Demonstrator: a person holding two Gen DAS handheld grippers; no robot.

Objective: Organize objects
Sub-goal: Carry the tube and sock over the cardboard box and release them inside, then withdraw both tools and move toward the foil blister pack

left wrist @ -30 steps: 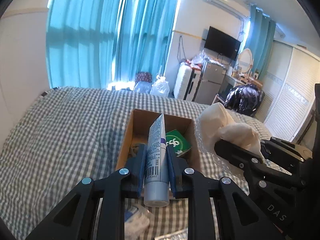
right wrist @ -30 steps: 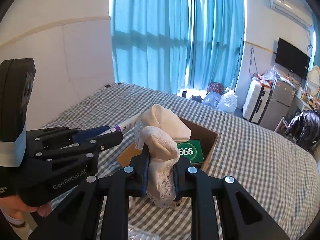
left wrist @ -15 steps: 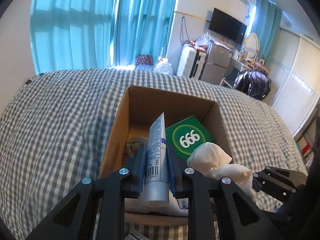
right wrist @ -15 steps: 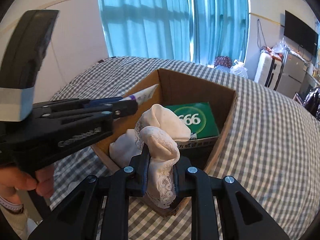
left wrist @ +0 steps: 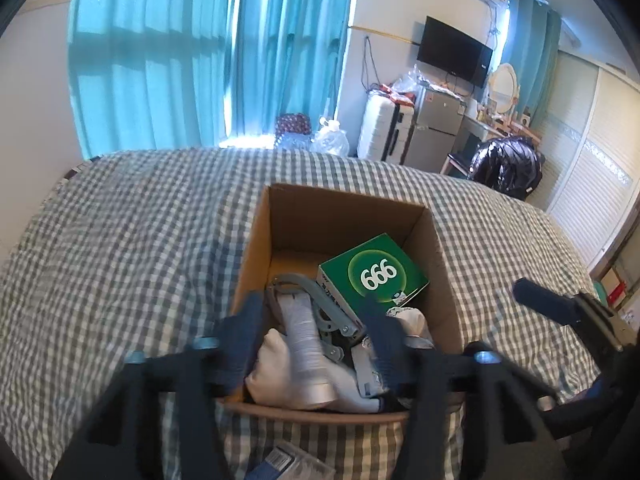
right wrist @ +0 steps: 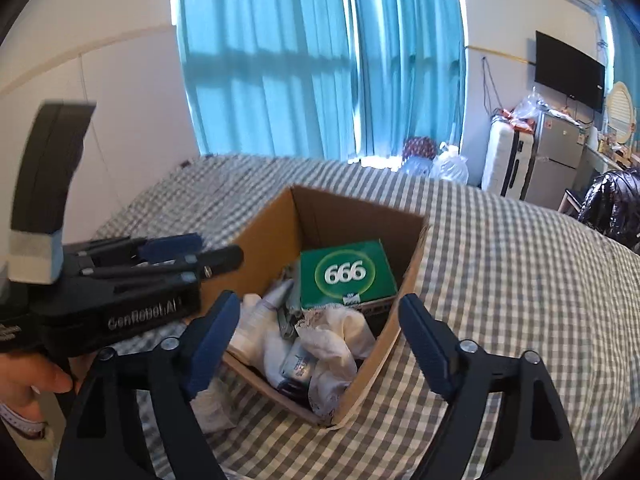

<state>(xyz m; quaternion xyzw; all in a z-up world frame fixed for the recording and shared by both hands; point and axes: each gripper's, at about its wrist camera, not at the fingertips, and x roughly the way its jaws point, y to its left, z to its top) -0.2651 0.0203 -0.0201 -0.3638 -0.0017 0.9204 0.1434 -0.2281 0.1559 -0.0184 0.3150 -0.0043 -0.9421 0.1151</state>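
Lying in the cardboard box (left wrist: 436, 240), seemingly white tube (left wrist: 304, 344).

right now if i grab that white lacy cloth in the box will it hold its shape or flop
The white lace-edged cloth will probably flop: it lies crumpled in folds inside the brown cardboard box. It looks thin, so likely light. Its lace trim might snag on the neighbouring grey tool.

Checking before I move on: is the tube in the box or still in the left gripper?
In the box. The tube lies inside the cardboard box on white cloth; the left gripper is open.
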